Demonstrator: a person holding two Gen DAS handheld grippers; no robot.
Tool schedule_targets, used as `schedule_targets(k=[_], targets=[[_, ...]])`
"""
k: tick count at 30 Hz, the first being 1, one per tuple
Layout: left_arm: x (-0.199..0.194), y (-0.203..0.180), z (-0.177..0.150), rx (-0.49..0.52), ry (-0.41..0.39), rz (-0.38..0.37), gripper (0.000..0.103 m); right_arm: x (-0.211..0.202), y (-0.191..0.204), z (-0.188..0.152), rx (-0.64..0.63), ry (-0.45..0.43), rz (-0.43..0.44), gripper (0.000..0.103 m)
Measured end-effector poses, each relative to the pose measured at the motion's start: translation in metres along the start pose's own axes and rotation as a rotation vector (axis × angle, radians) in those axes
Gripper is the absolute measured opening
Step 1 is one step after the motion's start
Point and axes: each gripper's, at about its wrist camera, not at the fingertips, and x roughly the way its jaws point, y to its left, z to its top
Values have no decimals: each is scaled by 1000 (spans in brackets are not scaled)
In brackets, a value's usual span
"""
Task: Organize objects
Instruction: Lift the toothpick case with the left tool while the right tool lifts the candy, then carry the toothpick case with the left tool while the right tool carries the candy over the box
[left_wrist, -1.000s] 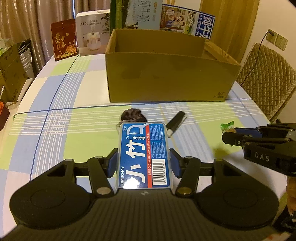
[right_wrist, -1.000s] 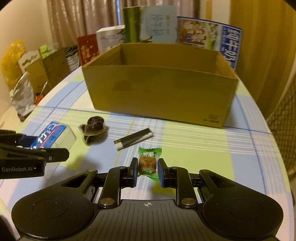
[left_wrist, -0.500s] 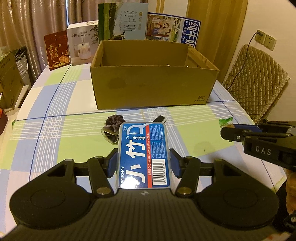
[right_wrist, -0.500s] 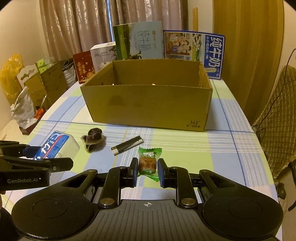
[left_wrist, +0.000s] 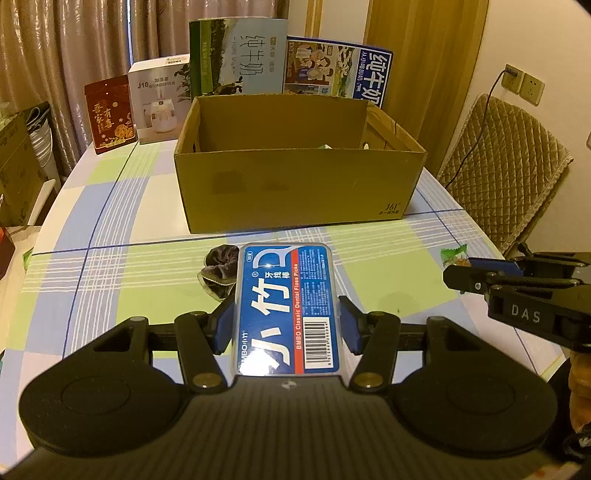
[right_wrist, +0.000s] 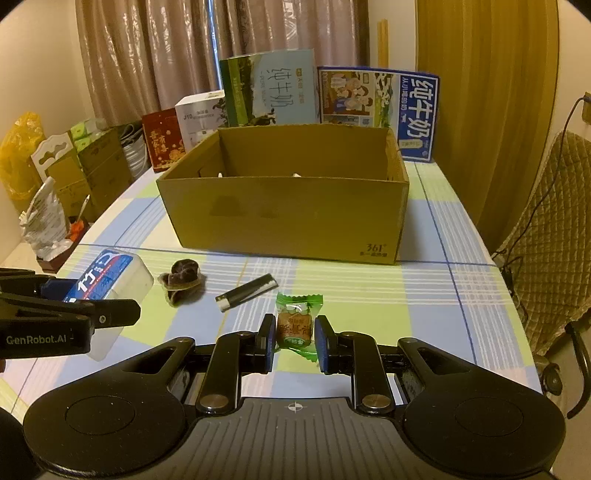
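Holding one thing in each gripper above the table (right_wrist: 480, 295).
Left gripper (left_wrist: 287, 325) pinches the floss box (left_wrist: 287, 306); right gripper (right_wrist: 294, 341) pinches the candy (right_wrist: 295, 325), before the cardboard box (right_wrist: 288, 218).

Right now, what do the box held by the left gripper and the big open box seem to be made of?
The floss pick box looks like clear, glossy plastic with a blue printed label; its milky translucent side shows in the right wrist view. The open box looks like matte brown corrugated cardboard, with raw cut edges at its rim.
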Motion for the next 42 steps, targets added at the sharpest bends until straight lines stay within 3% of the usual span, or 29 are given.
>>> schedule_targets(k=[10, 19, 30, 42], targets=[[6, 0, 21, 14, -17, -32, 52, -3, -11, 17, 20, -18, 2, 19], [22, 16, 95, 33, -50, -48, 52, 2, -37, 88, 26, -73, 21, 19], [72, 36, 187, 35, -60, -37, 52, 56, -70, 183, 78, -87, 37, 19], [150, 41, 215, 16, -5, -57, 52, 133, -94, 207, 139, -30, 51, 19]])
